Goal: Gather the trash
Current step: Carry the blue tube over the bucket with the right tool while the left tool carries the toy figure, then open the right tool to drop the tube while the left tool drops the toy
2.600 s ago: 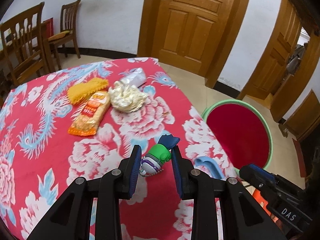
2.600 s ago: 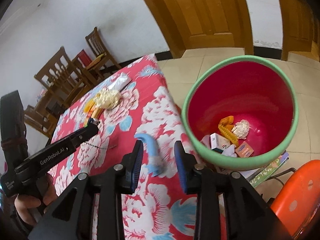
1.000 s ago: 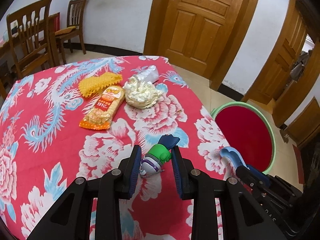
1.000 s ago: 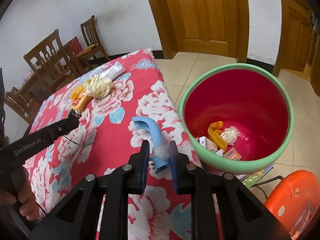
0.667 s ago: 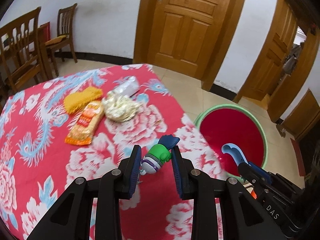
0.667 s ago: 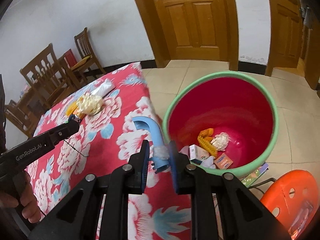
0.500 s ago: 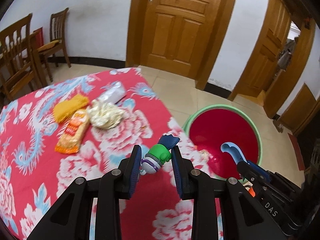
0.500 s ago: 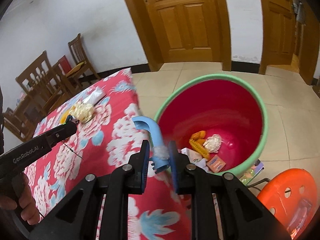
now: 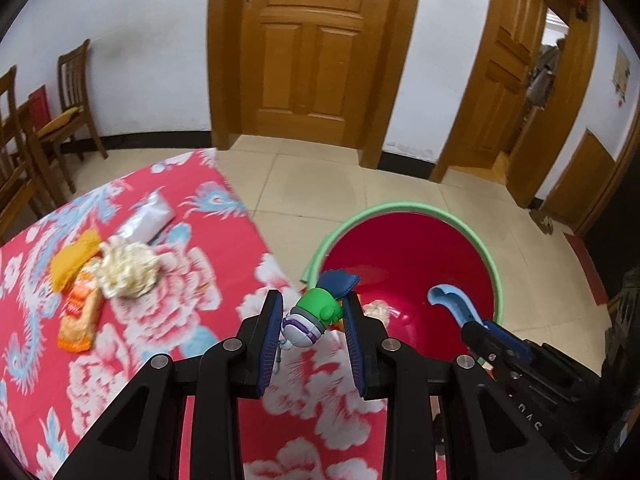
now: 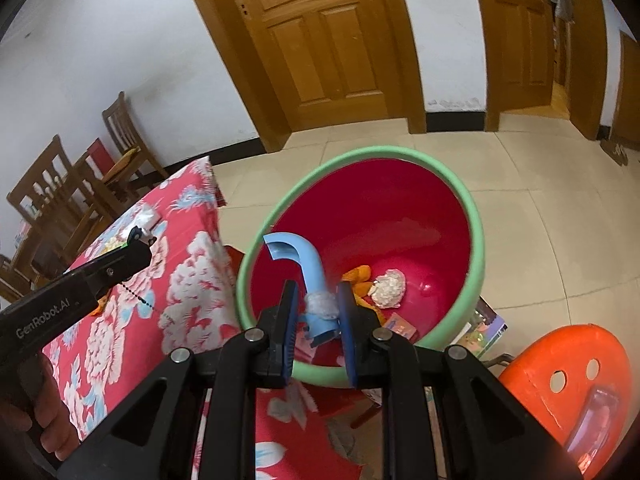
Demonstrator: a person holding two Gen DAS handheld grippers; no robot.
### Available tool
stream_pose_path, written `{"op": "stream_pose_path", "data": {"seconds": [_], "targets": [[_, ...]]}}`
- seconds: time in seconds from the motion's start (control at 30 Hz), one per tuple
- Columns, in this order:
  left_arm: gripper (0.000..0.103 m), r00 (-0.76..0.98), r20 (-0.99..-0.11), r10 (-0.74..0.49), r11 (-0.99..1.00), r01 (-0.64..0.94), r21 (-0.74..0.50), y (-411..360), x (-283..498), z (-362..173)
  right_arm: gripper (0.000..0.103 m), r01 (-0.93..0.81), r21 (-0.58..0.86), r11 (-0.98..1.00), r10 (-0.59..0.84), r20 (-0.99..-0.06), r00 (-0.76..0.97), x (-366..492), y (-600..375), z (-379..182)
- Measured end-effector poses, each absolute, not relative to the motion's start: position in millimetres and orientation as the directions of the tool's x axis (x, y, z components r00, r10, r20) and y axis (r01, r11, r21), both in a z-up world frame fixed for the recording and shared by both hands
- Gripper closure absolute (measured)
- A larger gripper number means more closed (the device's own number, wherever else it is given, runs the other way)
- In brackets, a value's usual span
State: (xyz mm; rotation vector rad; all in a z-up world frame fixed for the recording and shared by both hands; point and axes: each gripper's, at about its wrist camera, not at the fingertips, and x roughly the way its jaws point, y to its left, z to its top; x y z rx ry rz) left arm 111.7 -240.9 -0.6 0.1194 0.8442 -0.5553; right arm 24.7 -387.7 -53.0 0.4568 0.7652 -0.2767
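My left gripper is shut on a small green, white and blue toy figure, held above the table's edge beside the bin. My right gripper is shut on a curved light-blue plastic piece with a white wad stuck to it, hanging over the bin's near rim. The red bin with a green rim stands on the floor next to the table and holds several bits of trash. In the left wrist view the blue piece and bin show at right.
The table wears a red floral cloth. On it lie a crumpled white wrapper, an orange snack packet, a yellow piece and a silver packet. An orange stool stands right of the bin. Wooden chairs stand far left.
Both grippers have swung right, from over the cloth toward the bin, each keeping its object. The bin now sits straight ahead of the right gripper.
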Motion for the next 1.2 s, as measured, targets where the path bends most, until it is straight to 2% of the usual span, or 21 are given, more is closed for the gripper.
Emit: {"op": "stream_pose_path", "data": {"seconds": [0.57, 0.7, 0.83, 1.2], "targets": [[0.072, 0.463, -0.77, -0.439, 0.804, 0.584, -0.108, -295, 132, -27, 0.08, 0.481, 0.325, 0.814, -0.075, -0.763, 0.642, 30, -417, -80], [0.065, 0.458, -0.773, -0.44, 0.807, 0.579, -0.117, -294, 136, -28, 0.08, 0.486, 0.332, 0.808, -0.072, -0.764, 0.641, 30, -419, -82], [0.065, 0.466, -0.77, -0.437, 0.814, 0.569, -0.117, -290, 136, -25, 0.074, 0.486, 0.345, 0.803, -0.063, -0.762, 0.645, 28, -419, -82], [0.063, 0.497, -0.764, -0.412, 0.847, 0.519, -0.119, -261, 131, -18, 0.068, 0.449, 0.36, 0.818, -0.04, -0.742, 0.669, 24, -405, -67]]}}
